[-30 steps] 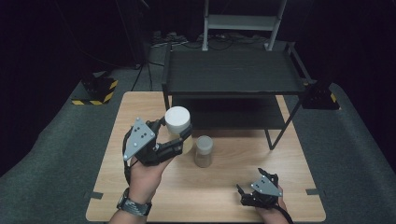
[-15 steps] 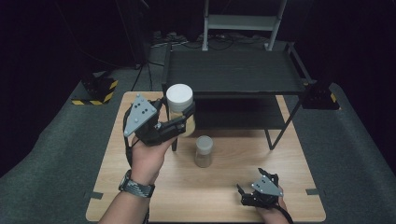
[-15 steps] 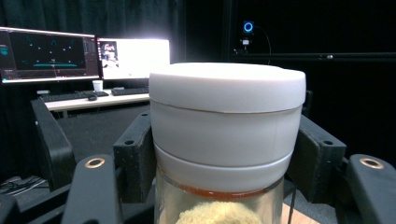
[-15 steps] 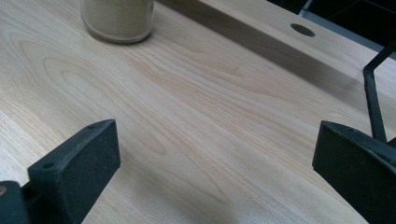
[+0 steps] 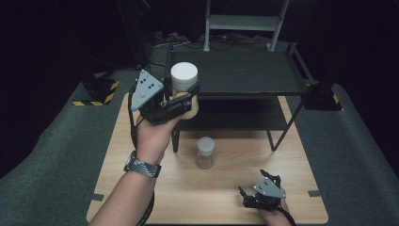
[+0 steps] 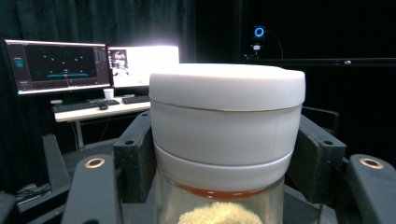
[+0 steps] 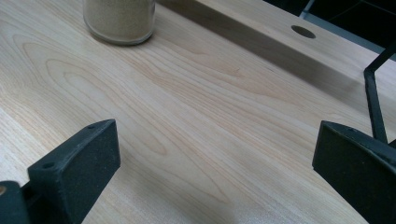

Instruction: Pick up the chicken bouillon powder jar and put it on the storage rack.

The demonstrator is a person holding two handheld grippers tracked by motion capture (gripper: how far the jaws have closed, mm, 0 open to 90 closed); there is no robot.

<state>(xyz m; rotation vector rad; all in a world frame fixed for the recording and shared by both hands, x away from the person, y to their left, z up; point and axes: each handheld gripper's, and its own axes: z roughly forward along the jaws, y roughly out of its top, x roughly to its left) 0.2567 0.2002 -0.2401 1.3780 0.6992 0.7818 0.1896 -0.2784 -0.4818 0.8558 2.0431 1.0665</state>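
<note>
You are working at a pale wooden table (image 5: 150, 188) with visible grain, sitting on grey carpeted floor (image 5: 51, 155). A black two-tier metal shelf rack (image 5: 244, 73) is standing on the table's far half, its legs resting on the wood. In front of the rack, near the table's middle, a small clear jar (image 5: 205, 152) holding a tan powder is standing upright on the tabletop, apart from the rack's legs. A round hole (image 7: 303, 31) is showing in the wood beyond it.
</note>
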